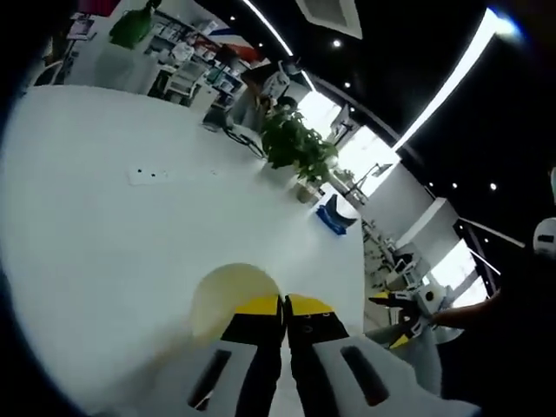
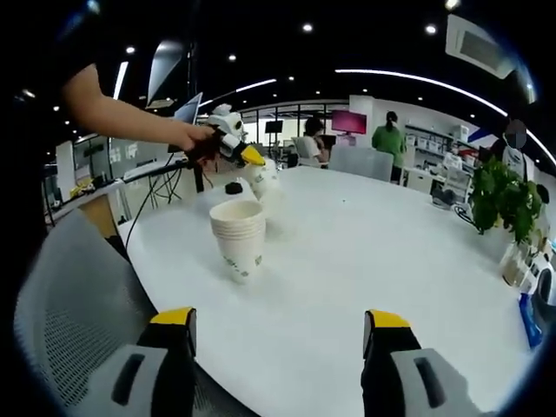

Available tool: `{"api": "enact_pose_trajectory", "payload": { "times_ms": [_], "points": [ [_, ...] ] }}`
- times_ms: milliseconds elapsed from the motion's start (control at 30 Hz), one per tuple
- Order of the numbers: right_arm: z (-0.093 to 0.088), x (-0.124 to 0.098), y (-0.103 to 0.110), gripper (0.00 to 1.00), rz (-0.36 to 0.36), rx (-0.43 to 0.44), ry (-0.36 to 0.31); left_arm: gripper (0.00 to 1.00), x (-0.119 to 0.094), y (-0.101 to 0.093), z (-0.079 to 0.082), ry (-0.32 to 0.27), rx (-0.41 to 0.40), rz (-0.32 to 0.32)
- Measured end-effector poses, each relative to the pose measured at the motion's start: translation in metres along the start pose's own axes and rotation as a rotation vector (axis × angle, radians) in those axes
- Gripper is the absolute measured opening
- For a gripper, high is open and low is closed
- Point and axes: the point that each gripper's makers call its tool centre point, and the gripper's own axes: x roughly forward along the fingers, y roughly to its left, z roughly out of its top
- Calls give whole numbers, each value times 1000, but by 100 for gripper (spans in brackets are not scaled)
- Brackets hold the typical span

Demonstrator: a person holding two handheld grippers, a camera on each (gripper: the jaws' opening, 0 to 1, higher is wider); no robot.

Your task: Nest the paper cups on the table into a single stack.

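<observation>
My left gripper (image 1: 284, 306) is clamped on a single paper cup (image 1: 230, 295), yellow-tipped jaws pressed together over its rim, the pale open mouth showing just left of them above the white table (image 1: 104, 234). The right gripper view catches the same hold from across the table: my hand (image 2: 193, 137) carries the left gripper over the far edge, with the cup hanging from its yellow tips, a little beyond and above the stack of cups (image 2: 239, 234). That stack stands upright on the near-left part of the table, several rims nested one inside another, open end up.

My right gripper (image 2: 278, 334) is spread wide with nothing between the jaws, low over the near table edge, a grey mesh chair back (image 2: 65, 321) at its left.

The left gripper view looks the other way: a leafy potted plant (image 1: 295, 143) at the table's far edge, a blue object (image 1: 333, 215) just beyond it, and my right gripper small at the picture's right side. The right gripper view has the plant at its right edge, plus a small dark object (image 2: 233, 188) on the table beyond the stack and a person in green (image 2: 388, 139) standing in the background.
</observation>
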Motion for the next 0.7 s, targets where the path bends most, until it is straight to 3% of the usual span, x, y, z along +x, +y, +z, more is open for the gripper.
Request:
{"api": "enact_pose_trajectory", "payload": {
  "times_ms": [167, 267, 700],
  "points": [
    [1, 0, 1, 79, 8, -3, -4, 0, -8, -16, 5, -11, 37, -11],
    [1, 0, 1, 79, 9, -6, -8, 0, -9, -39, 3, -23, 55, -17],
    [3, -1, 2, 79, 14, -6, -18, 0, -18, -90, -17, 18, 128, -56]
  ]
}}
